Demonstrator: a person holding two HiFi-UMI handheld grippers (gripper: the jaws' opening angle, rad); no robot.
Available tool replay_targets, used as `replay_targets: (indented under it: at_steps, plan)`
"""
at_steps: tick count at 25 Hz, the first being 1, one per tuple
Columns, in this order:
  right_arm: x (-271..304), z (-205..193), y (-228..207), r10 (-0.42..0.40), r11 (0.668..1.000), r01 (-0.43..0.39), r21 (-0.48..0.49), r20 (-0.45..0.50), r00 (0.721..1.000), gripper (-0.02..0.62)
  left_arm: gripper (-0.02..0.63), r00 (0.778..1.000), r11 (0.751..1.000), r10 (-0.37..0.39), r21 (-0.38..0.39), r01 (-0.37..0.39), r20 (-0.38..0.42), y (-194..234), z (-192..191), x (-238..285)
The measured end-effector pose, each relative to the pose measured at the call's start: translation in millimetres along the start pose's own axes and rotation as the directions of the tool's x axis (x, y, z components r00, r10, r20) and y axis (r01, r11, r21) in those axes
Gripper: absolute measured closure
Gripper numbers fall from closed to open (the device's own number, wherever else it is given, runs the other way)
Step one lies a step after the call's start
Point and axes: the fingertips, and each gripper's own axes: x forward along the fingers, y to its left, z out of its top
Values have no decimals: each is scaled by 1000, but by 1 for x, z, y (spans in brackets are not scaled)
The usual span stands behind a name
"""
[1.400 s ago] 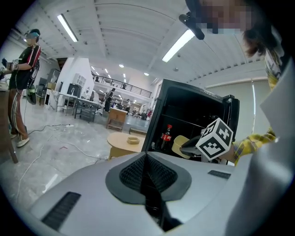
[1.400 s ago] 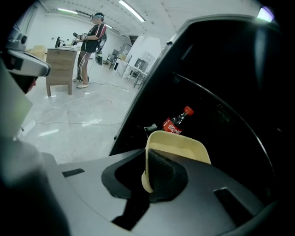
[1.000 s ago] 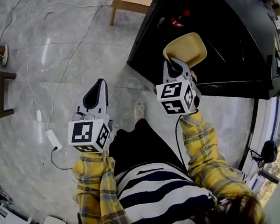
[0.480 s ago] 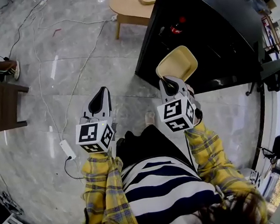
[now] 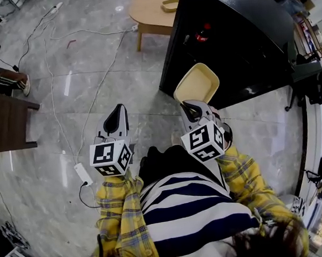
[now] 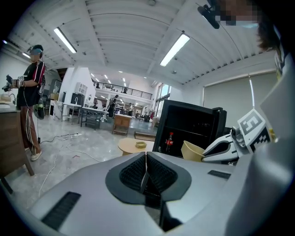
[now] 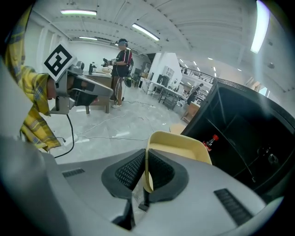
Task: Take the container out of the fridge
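Right gripper [image 7: 145, 168]: jaws pinch the thin rim of the yellow container [image 7: 182, 147]
Container: up in the air, out in front of the black fridge [image 5: 237, 41]
Left gripper [image 6: 145, 170]: jaws shut together, nothing in them
Do it well: squeeze firmly, hold it level, carry it slowly

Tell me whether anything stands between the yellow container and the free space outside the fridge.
Nothing visible does. The right gripper is shut on the rim of the yellow container, which hangs outside the black fridge, over the floor. The left gripper, shut and empty, is off to its side.
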Motion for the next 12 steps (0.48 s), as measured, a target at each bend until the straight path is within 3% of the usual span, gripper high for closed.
replay_targets:
  at_steps: [12]
  plan:
    - [-15,6,28,60,998,-60,-16,23,998,555,588,1000,1000,5,7,-5,-6,-6,-6,-22]
